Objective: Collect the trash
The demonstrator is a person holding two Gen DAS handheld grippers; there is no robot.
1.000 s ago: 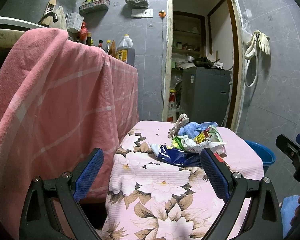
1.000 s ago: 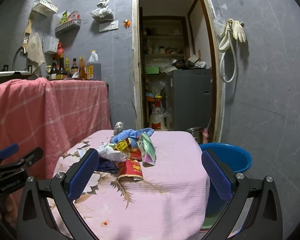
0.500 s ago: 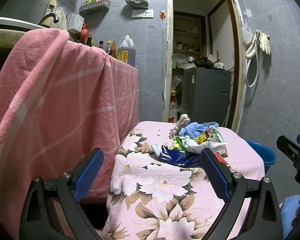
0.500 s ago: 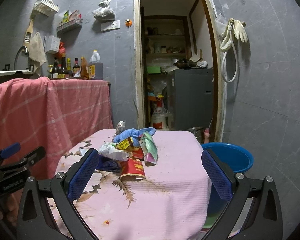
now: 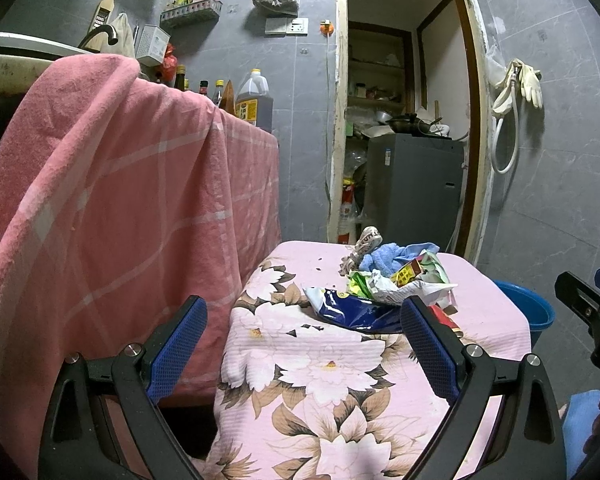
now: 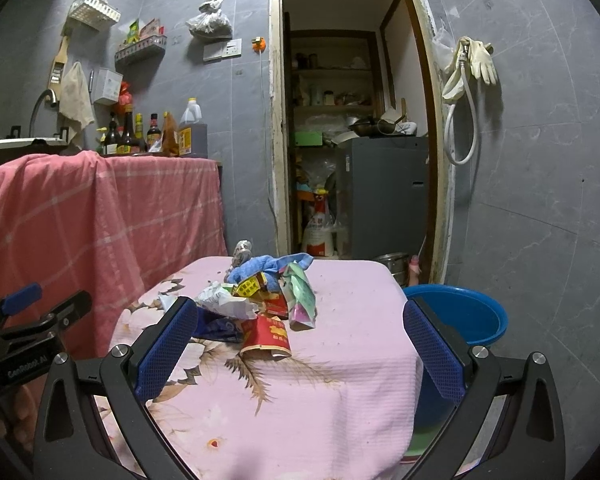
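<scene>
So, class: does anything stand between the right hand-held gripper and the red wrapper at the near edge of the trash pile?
Nothing visible: only bare cloth lies between the open right hand-held gripper and the red wrapper.

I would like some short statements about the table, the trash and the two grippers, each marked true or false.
1. Both grippers are open and hold nothing. True: the left gripper and the right gripper have their jaws wide apart.
2. The trash pile lies on a table with a pink flowered cloth. True.
3. The blue basin stands on the table. False: it sits lower, beside the table's right edge.
4. A blue rag lies at the far side of the pile. True.
5. The red wrapper is already in the basin. False: it lies on the cloth, at the near side of the pile.
</scene>
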